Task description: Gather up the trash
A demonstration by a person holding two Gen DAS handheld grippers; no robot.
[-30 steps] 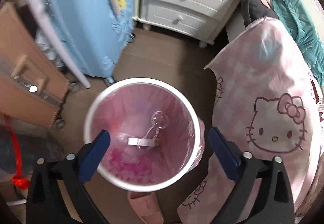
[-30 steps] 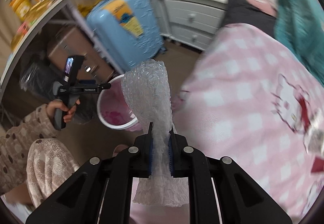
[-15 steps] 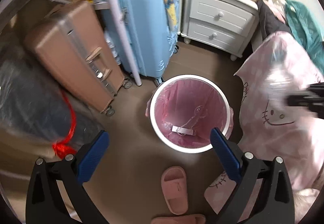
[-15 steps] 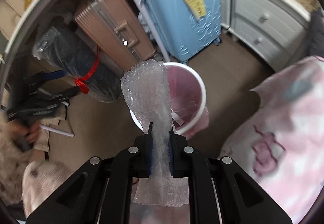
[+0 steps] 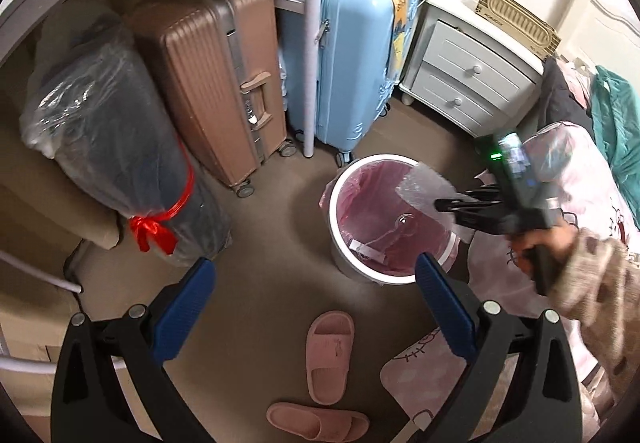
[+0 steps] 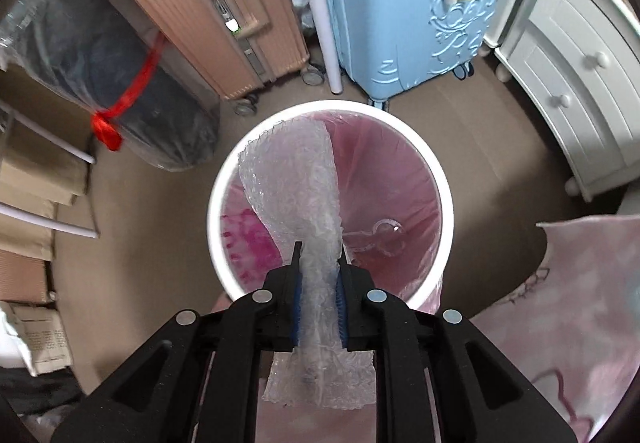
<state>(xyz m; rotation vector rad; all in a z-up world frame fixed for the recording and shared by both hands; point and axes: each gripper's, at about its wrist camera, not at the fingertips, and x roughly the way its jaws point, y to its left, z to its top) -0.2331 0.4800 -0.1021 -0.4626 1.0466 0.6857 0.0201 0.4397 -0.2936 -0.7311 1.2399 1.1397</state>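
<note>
**Bubble wrap over the bin, ready to drop**

Bubble wrap (image 6: 296,203) is the trash in hand, and what matters is how it lies against the bin (image 6: 332,111) underneath. Working down from the biggest things: the brown floor (image 5: 272,243) carries a tan suitcase (image 5: 208,75), a blue suitcase (image 5: 352,55) and a white bedside cabinet (image 5: 472,71) along the far side, with the pink bedspread (image 6: 568,283) at the right. The white bin, lined with a pink bag (image 6: 384,171), stands on the floor just in front of the blue suitcase.

From the right wrist view, the right tongs (image 6: 319,279) are pressed together on the wrap near its lower end. The strip's long axis runs forward and away from the tongs, fanning out across the left half of the bin's mouth. Its free end reaches the far-left rim and may hang just over it.

The left tongs (image 5: 316,299) are spread wide, holding nothing, and sit well back from the bin, so the right hand (image 5: 536,243) is the nearer one. A small shift toward the bin's middle before letting go would likely keep the strip from catching the rim. A clear hook (image 6: 380,231) and a paper tag (image 5: 368,249) lie at the bottom.
</note>
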